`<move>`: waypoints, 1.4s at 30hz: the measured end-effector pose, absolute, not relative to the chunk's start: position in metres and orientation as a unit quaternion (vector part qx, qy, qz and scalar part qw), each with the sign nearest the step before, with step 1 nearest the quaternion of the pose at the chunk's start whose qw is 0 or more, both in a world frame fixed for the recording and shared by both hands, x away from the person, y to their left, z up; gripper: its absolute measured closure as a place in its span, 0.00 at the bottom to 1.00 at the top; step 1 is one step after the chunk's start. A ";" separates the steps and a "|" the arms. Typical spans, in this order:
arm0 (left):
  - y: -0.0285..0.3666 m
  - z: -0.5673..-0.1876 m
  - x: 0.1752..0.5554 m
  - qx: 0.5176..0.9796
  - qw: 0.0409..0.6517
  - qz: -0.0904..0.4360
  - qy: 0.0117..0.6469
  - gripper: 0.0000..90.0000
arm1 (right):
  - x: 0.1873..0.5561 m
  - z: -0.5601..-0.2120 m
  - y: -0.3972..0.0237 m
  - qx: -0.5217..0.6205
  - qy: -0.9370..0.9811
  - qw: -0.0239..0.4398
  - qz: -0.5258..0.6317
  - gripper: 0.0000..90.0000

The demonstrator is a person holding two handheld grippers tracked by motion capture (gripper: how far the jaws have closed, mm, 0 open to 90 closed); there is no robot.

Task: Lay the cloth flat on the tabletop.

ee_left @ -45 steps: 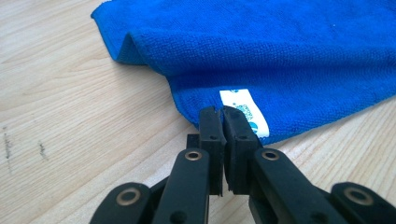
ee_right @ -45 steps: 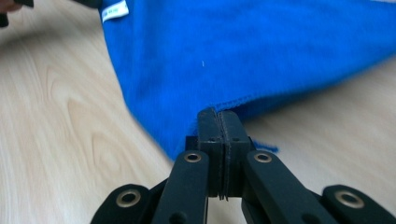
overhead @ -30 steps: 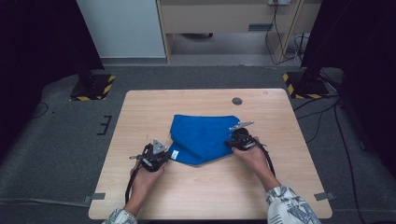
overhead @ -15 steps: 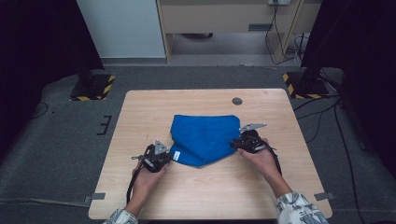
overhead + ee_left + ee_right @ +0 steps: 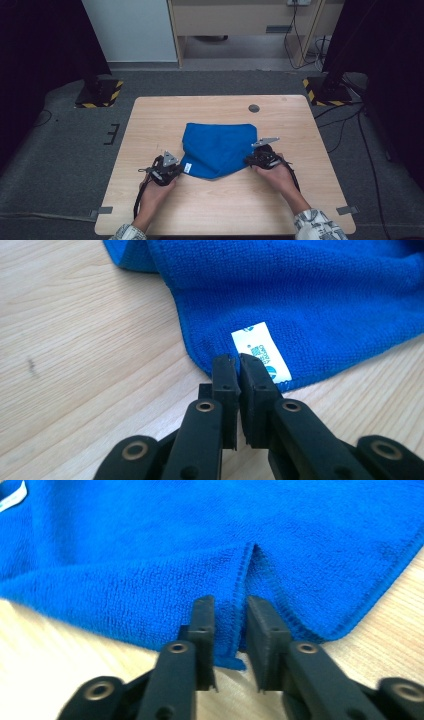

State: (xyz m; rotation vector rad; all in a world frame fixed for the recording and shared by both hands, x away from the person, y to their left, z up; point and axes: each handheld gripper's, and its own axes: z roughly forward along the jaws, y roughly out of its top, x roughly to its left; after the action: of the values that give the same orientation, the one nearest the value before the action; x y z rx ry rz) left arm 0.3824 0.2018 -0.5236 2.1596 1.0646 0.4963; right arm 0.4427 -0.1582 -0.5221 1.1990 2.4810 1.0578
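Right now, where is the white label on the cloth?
The label sits at the blue cloth's near-left edge, just beyond the left gripper.

A light wooden table [image 5: 150,210] stands on a grey carpeted floor [image 5: 60,180]. A small dark round disc [image 5: 254,108] sits near the table's far edge. Beyond the table are a white panel [image 5: 127,30] and a beige cabinet [image 5: 235,20] with a shadowed gap beneath it. Dark curtains [image 5: 35,45] hang at both sides. 2 black stand bases with yellow-black hazard tape rest on the floor, 1 at the left [image 5: 99,93], 1 at the right [image 5: 327,92]. Black cables [image 5: 350,125] trail across the floor at right. Grey tape strips [image 5: 103,211] mark the floor by the table's near corners.
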 end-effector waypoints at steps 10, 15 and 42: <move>0.203 -0.523 0.382 0.819 0.351 0.191 0.411 0.83 | 0.434 -0.521 -0.165 0.387 0.845 0.104 0.355 0.98; 0.207 -0.514 0.380 0.804 0.373 0.205 0.416 0.75 | 0.432 -0.520 -0.167 0.390 0.843 0.102 0.356 0.98; 0.198 -0.526 0.394 0.842 0.342 0.170 0.381 0.98 | 0.447 -0.517 -0.174 0.405 0.836 0.114 0.353 0.97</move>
State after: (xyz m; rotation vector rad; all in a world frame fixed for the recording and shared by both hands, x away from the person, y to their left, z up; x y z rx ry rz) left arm 0.3942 0.1978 -0.5261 2.1890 0.9904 0.4417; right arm 0.4466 -0.1742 -0.5167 1.1887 2.4504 1.0350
